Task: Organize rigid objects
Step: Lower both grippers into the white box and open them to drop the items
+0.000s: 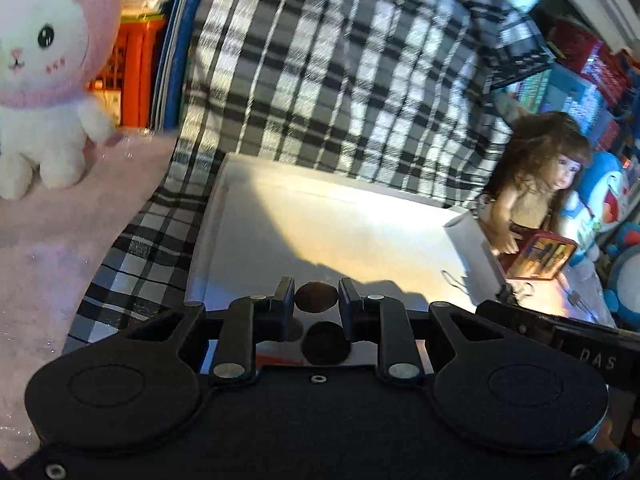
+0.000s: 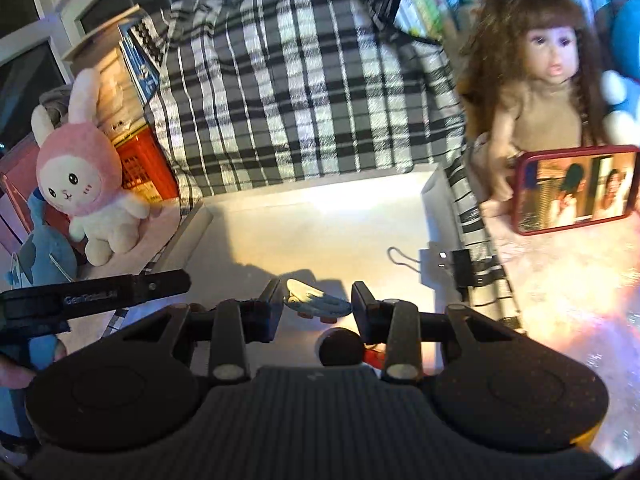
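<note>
The biggest thing is a checked cloth (image 2: 304,92) in black, grey and white, heaped up at the back. In front of it lies a white tray (image 2: 320,216) with low walls. A black clip (image 2: 464,268) bites the tray's right wall.

On the right sits a doll (image 2: 548,80) with long brown hair. A phone (image 2: 576,190) in a red case leans on the doll, and its screen is lit. Part of a blue toy (image 2: 626,36) shows beside the doll. On the left stands a bunny (image 2: 86,184) with a pink hood. It is on a pink cloth (image 1: 60,248).

The left hand-held gripper (image 1: 316,300) is over the near end of the tray. Its jaws are close together and hold a small, round, dark brown thing (image 1: 316,298). I cannot tell what that thing is. A second dark round thing (image 1: 324,342) lies just under it.

The right hand-held gripper (image 2: 316,304) is also over the near end of the tray. Its jaws stand a bit apart. A small toy skateboard (image 2: 316,303), pale with blue and grey, sits between them. It touches the left finger (image 2: 272,300), but I cannot tell if both fingers press it. A dark ball (image 2: 340,348) shows just below the right jaw.
</note>
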`<state>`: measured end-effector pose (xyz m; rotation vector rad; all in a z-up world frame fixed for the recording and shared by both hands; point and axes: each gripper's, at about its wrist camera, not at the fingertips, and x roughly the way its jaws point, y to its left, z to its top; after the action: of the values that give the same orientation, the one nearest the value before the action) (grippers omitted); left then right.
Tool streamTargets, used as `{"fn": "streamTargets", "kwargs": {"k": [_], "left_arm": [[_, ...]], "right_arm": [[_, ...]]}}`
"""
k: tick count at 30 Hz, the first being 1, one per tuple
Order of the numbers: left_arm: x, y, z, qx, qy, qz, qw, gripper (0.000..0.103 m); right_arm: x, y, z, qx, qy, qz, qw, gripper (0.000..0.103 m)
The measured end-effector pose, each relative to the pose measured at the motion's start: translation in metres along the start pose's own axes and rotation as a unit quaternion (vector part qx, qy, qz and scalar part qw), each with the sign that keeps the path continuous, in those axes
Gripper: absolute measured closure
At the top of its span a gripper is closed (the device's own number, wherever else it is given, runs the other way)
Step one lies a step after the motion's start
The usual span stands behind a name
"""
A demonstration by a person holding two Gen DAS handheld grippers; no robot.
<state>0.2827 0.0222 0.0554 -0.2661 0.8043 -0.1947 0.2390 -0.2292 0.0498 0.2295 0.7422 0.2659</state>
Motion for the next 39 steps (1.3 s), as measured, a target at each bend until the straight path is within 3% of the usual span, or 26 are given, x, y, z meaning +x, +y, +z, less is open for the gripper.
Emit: {"fn": "streamTargets", "kwargs": {"k": [12, 21, 35, 37, 39], "left_arm": [[0.026, 0.005, -0.009, 0.019, 0.013, 0.037, 0.9991, 0.08], [0.029, 0.006, -0.015, 0.027, 0.015, 0.04, 0.9987, 0.08], [0.024, 0.002, -0.02, 0.03, 0.01, 0.04, 0.9987, 0.08], [0.017, 0.0, -0.021, 0.041, 0.003, 0.043, 0.9982, 0.074], [0.009, -0.001, -0.022, 0.05, -0.006, 0.047, 0.9977, 0.066]], "right_arm": [[0.035, 0.005, -0.007, -0.036, 0.023, -0.042, 0.998, 0.061], [0.044, 0.014, -0.014, -0.077, 0.019, -0.056, 0.995, 0.06], [0.046, 0.008, -0.017, -0.055, 0.019, -0.055, 0.997, 0.056], [0.042, 0.007, -0.017, -0.051, 0.012, -0.052, 0.997, 0.047], [0.036, 0.007, -0.016, -0.05, 0.006, -0.047, 0.998, 0.044]]}}
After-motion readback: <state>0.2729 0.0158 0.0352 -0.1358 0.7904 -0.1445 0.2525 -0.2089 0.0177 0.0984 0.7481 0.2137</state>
